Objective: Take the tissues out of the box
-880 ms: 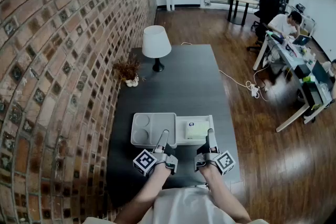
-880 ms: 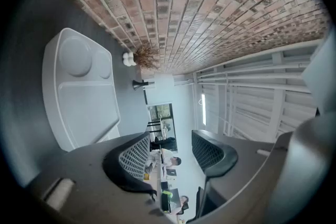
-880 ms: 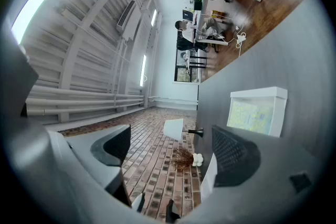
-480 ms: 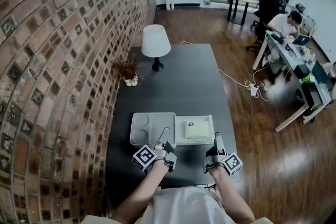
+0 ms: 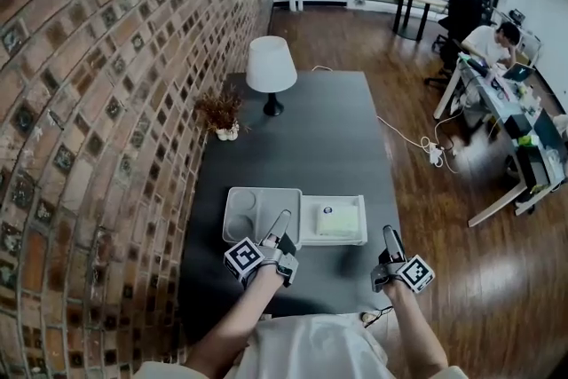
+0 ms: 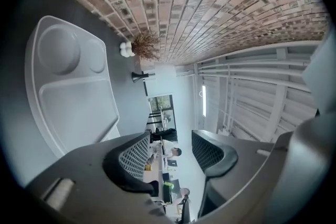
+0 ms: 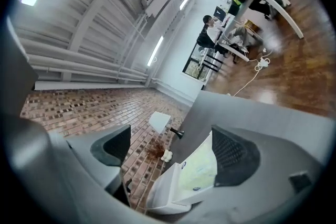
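A white tissue box (image 5: pixel 333 220) with a pale green pack in it lies on the dark table (image 5: pixel 311 129), beside a grey compartment tray (image 5: pixel 257 210). My left gripper (image 5: pixel 281 224) reaches over the tray's near right corner, its jaws drawn close with nothing between them. In the left gripper view (image 6: pixel 169 136) the tray (image 6: pixel 73 97) lies to the left. My right gripper (image 5: pixel 389 237) hovers at the table's right edge, to the right of the box and apart from it, jaws open and empty. The right gripper view (image 7: pixel 170 131) shows the box (image 7: pixel 197 173) between the jaws, farther on.
A white lamp (image 5: pixel 271 67) and a dried plant (image 5: pixel 222 115) stand at the table's far left, along the brick wall (image 5: pixel 106 102). A cable with a power strip (image 5: pixel 435 153) lies on the wooden floor at right. People sit at desks (image 5: pixel 506 93) beyond.
My right gripper has moved right, from the box's near right corner out to the table's right edge. The left gripper has stayed by the tray.
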A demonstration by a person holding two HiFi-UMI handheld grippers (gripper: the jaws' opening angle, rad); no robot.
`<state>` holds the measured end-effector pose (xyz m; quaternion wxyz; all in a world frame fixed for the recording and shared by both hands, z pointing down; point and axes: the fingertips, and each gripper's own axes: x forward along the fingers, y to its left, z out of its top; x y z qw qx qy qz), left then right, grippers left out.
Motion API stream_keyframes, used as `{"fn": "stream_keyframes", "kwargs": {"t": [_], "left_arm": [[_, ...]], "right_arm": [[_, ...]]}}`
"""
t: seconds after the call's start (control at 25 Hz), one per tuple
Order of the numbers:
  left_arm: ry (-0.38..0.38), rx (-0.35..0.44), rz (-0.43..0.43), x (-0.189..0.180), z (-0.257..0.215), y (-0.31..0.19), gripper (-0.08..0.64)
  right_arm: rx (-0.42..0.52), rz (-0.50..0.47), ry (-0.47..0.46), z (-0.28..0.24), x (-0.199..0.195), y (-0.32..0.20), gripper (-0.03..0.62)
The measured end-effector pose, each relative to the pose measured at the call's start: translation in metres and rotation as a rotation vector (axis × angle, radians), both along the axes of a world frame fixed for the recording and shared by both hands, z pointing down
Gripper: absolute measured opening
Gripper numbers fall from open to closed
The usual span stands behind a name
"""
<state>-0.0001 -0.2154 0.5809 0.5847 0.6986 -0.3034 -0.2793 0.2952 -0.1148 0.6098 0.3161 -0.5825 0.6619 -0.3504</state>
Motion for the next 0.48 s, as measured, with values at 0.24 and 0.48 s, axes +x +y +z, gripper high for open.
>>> {"fn": "stream_keyframes", "kwargs": {"t": [0.24,0.48], "left_arm": [[-0.017,0.011,0.016,-0.001,-0.009,0.004,0.235],[-0.013,0.034,0.016,-0.009,-0.011,0.007,0.235]], "right_arm": [[-0.071,-0.091,0.057,-0.001,0.012,-0.012,0.476],[-0.005,-0.339,0.454,-0.025,-0.005,-0.048,0.476]]}}
